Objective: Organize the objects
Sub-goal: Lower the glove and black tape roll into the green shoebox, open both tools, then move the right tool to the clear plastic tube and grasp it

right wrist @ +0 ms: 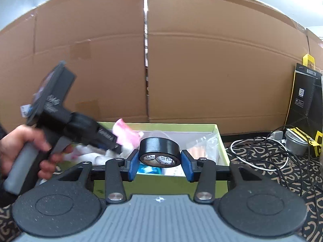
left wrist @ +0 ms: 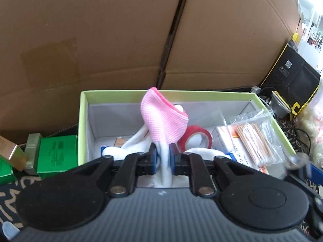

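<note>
Only the right wrist view shows the person's hand (right wrist: pixel 24 151) around the left gripper's grey handle, and the whole left gripper (right wrist: pixel 119 148) angled down into the green box (right wrist: pixel 220 141) from its left side. The left wrist view gives what that one hides — the box's contents: a red tape roll (left wrist: pixel 196 138) near the middle, a white carton (left wrist: pixel 226 141) beside it, and a clear bag of wooden sticks (left wrist: pixel 254 141) against the right wall.

The left gripper (left wrist: pixel 163 157) has its blue pads nearly together with the white part of a pink-and-white sock (left wrist: pixel 161 121) between them; the jaws are slightly parted, and I cannot tell whether the pads press the cloth. The sock's pink end stands up above the fingers, over the box's middle, with more white cloth lying under it on the box floor.

The right gripper (right wrist: pixel 159 166) clamps a black tape roll (right wrist: pixel 159 151) between its blue pads — the roll lies flat, held over the near edge of the box.

The box sits on a dark rug (right wrist: pixel 272 161) with a tan pattern, against tall cardboard cartons (right wrist: pixel 201 60). Green packets (left wrist: pixel 57 155) stand just outside its left wall; white and black cables (right wrist: pixel 262 151), a small metal cup (right wrist: pixel 295 143) and a black-and-yellow bag (right wrist: pixel 306 104) lie to its right.
</note>
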